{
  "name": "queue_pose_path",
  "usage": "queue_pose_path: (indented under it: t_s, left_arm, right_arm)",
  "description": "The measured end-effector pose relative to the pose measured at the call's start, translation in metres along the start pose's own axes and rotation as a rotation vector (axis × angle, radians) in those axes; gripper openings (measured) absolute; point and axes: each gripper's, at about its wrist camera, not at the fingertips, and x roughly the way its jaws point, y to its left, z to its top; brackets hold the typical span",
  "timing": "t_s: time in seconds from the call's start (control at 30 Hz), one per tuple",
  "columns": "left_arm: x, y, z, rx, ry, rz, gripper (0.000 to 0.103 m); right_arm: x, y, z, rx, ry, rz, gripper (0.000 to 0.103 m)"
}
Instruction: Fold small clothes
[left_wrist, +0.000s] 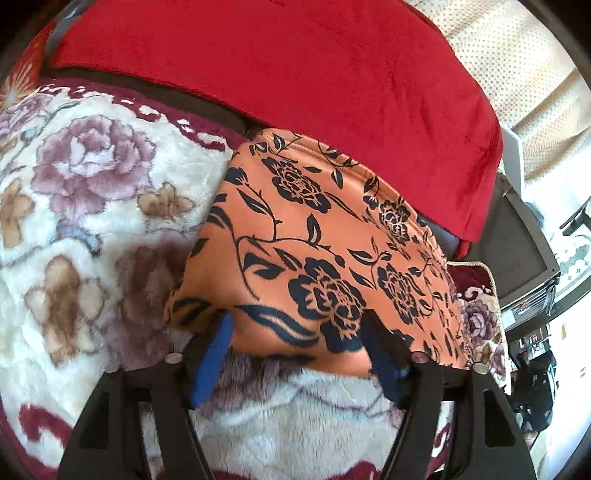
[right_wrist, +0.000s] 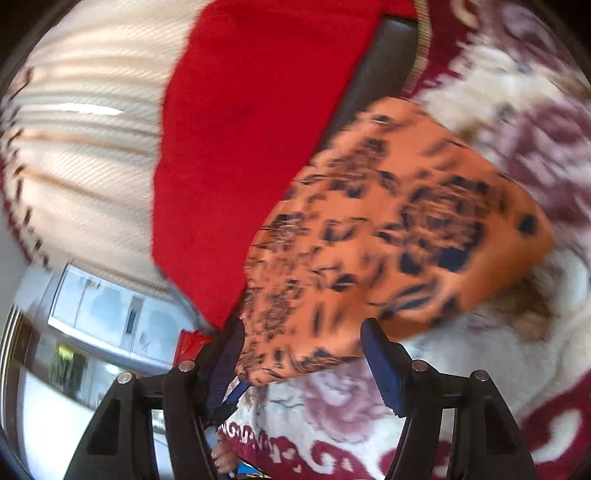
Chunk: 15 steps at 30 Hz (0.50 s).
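Observation:
An orange cloth with black flower print (left_wrist: 317, 236) lies folded on a plush floral blanket (left_wrist: 85, 206). My left gripper (left_wrist: 299, 332) is open, its blue-padded fingers (left_wrist: 218, 347) standing wide on either side of the cloth's near edge. In the right wrist view the same orange cloth (right_wrist: 388, 236) is blurred by motion. My right gripper (right_wrist: 301, 343) is open, with the cloth's near corner between its blue fingers (right_wrist: 382, 365). I cannot tell whether either gripper touches the cloth.
A red velvet cushion (left_wrist: 295, 70) lies just behind the cloth, also in the right wrist view (right_wrist: 243, 147). A cream dotted fabric (left_wrist: 517, 81) is at the back right. A dark screen (left_wrist: 528, 251) stands at the right.

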Motion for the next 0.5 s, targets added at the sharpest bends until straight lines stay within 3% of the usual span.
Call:
queue_pose_path:
  t_s: [0.17, 0.23, 0.4, 0.5]
  left_arm:
    - [0.027, 0.009, 0.005, -0.04, 0.056, 0.007, 0.076]
    - [0.026, 0.005, 0.005, -0.035, 0.055, 0.007, 0.077]
    - [0.012, 0.002, 0.002, -0.022, 0.029, -0.016, 0.077]
    - [0.005, 0.004, -0.005, -0.039, 0.067, -0.057, 0.077]
  right_arm:
    - [0.022, -0.026, 0.002, 0.116, 0.048, -0.032, 0.069]
    - [0.031, -0.04, 0.006, 0.174, 0.062, -0.088, 0.064]
    - [0.018, -0.031, 0.007, 0.132, 0.037, -0.014, 0.067]
    - [0.008, -0.03, 0.005, 0.121, 0.052, 0.026, 0.067]
